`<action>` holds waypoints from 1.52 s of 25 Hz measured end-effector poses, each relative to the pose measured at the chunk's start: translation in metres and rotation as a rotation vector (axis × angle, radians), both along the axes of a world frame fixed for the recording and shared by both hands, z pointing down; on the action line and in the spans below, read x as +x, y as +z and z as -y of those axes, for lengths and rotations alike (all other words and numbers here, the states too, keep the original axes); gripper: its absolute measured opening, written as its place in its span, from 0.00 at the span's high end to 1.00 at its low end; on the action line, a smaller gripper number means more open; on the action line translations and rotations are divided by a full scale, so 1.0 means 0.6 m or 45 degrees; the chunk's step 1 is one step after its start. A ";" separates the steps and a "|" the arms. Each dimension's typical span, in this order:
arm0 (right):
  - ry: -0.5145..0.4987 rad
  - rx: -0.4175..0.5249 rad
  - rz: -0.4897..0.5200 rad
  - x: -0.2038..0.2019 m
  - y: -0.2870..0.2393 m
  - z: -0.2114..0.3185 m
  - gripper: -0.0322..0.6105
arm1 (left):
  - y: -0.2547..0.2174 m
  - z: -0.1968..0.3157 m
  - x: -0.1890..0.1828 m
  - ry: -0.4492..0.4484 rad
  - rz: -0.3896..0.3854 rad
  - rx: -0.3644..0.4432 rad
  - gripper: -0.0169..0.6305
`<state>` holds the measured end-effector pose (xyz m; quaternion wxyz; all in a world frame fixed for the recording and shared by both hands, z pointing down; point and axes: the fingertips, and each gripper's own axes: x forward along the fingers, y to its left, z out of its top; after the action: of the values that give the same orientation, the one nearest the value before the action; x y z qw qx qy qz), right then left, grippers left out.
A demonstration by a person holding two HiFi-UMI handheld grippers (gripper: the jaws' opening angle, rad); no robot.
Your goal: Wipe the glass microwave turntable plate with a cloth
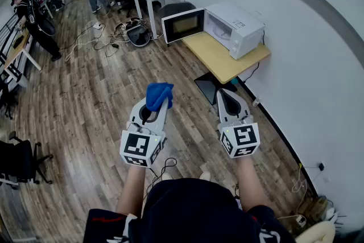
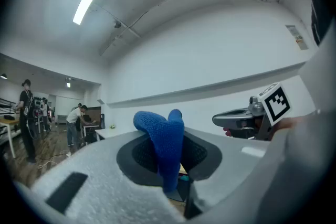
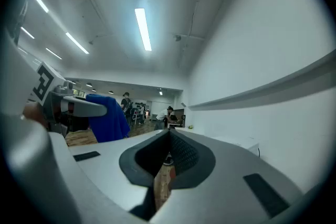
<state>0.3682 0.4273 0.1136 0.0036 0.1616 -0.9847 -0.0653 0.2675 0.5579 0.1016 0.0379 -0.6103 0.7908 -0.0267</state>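
In the head view, the left gripper (image 1: 154, 104) sits low in the middle of the frame. It is pinching a blue cloth (image 1: 158, 95), which puffs up over its tip. The right gripper (image 1: 226, 95) is just to the right of it, closed tight with nothing in it. Both point up the frame at a white microwave (image 1: 236, 28) in the upper right. The microwave stands on a wooden table (image 1: 219, 60) and its door (image 1: 183, 24) hangs open. The grippers are well apart from it, out over the wood floor (image 1: 85, 99).

The glass plate cannot be seen in any view (it is most likely inside the microwave, but the inside is too small to make out).

In the left gripper view, the cloth fills the middle. It is squeezed between the two jaws and flops over at the top. It looks soft, light and floppy, so it should bend around whatever it rubs.

In the right gripper view, the jaws meet in the middle and hold nothing. The cloth (image 3: 107, 118) shows at the left edge.

A glass plate is hard, smooth and a bit heavy. It can slip, and it can break if it drops. I think the best place to hold it is the rim, with a firm but gentle pinch, while the cloth rubs the flat part.
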 end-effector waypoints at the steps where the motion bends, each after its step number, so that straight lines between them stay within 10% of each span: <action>1: 0.000 0.004 -0.002 -0.001 0.001 0.001 0.94 | 0.001 0.001 -0.001 -0.002 0.001 0.000 0.89; 38: -0.168 -0.065 -0.052 0.084 0.056 0.149 0.94 | 0.067 0.138 0.109 -0.136 -0.090 -0.071 0.89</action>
<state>0.4185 0.3381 0.1473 0.0236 0.0947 -0.9943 -0.0436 0.3331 0.4750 0.1420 -0.0087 -0.5686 0.8221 -0.0291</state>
